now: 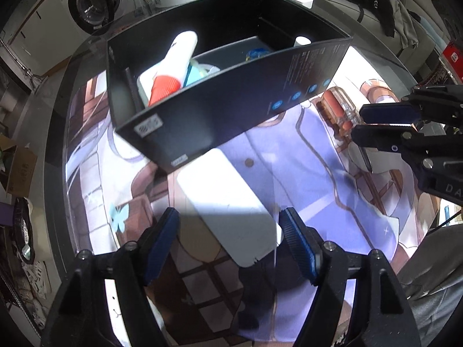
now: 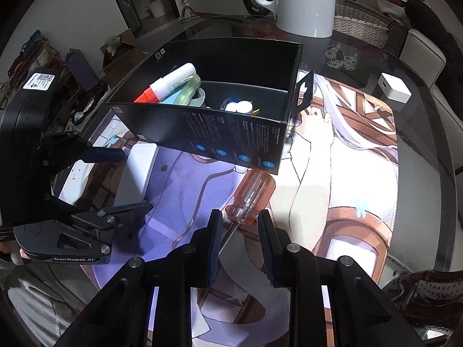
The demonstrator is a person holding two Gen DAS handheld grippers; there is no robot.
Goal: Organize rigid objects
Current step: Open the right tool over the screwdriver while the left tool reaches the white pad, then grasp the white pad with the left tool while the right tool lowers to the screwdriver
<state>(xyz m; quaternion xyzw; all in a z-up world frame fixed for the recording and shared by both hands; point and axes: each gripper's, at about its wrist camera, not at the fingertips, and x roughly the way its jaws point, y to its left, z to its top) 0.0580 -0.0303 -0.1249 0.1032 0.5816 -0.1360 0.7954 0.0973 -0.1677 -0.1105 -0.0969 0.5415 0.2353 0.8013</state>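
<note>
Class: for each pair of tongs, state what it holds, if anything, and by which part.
Left tongs: nothing; open around the white box. Right tongs: straddling the screwdriver where handle meets shaft; grip unclear.

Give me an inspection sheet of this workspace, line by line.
Surface: dark glass table with a printed mat on top.
Job's things: black box holding a glue bottle and small items; screwdriver and white flat case lie on the mat.
Clutter: white cube and kettle on the table.
Grippers: left gripper open around the case, fingers not touching it; right gripper narrowly open around the screwdriver's shaft, contact unclear.
Cables: nothing seen.
Surroundings: washing machine, cardboard boxes, clothes, a wicker basket.
</note>
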